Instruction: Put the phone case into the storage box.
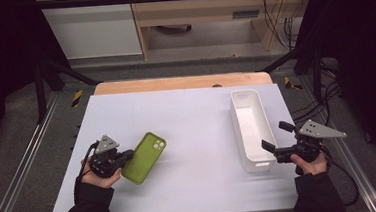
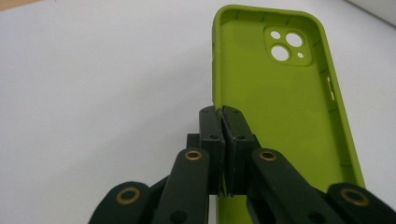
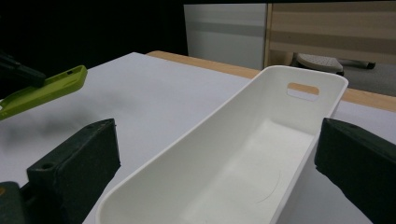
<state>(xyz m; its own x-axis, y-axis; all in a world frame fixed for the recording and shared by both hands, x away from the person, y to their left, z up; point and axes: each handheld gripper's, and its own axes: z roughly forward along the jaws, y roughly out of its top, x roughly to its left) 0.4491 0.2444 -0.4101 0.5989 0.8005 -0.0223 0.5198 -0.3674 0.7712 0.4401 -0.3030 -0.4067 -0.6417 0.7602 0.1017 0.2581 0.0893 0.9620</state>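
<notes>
The left gripper [image 2: 223,116] has its two black jaws pressed together on the side wall of a lime-green phone case [image 2: 285,107], whose hollow inside faces up with camera cutouts at the far end, above a white bench [image 2: 93,84].

We can read no text, label, brand, number or sign anywhere, neither on the green phone case [image 1: 144,157], nor on the white bin [image 1: 250,131], nor on the tabletop [image 1: 187,121].

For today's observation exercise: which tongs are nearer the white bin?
Right. The right tongs stand open at the white bin's near end; the left tongs grip the green phone case across the table.
</notes>
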